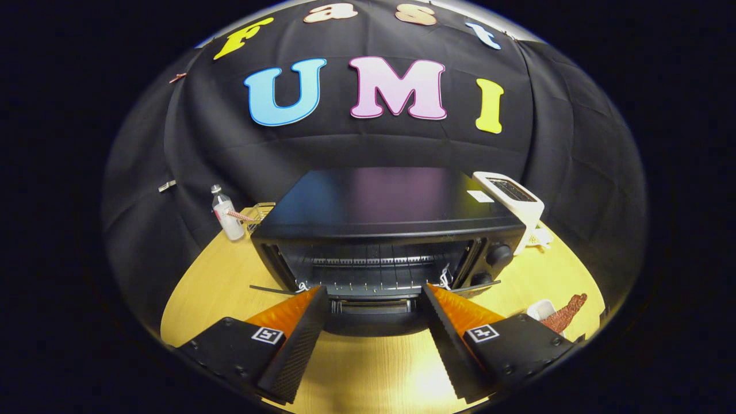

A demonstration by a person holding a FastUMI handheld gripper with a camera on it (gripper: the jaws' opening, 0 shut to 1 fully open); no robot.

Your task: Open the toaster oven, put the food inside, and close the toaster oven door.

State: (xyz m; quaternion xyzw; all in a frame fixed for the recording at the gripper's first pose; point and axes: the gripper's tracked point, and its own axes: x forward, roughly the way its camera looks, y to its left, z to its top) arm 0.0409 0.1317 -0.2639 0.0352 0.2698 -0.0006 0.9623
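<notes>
**Operator:** Fingers first: I see my gripper (372, 299) with its two fingers spread wide apart and nothing held between them. Their tips sit just at the front edge of the lowered door (374, 305) of the toaster oven (385, 230).

**Colleague:** So the oven is open already?

**Operator:** I judge so. The door lies folded down toward me, roughly flat, and I look straight into the cavity, where the wire rack (374, 261) runs from side to side. That puts the first step behind me and the loading step in hand.

**Colleague:** Where's the food?

**Operator:** Off to my right, on the wooden table (218, 287), well apart from the oven: a reddish-brown strip (566, 313) lying against a small white dish (540, 309). I take that strip to be the food, though I can't tell what it is. Its long axis runs on a slant, its far end pointing away from me and to the right, its near end at the dish.

**Colleague:** And the oven's mouth?

**Operator:** It faces me squarely, long axis left to right, knobs (499, 254) on its right.

**Colleague:** Next move?

**Operator:** Swing right, come down across the strip's narrow width, and close on it before returning to the rack.
</notes>
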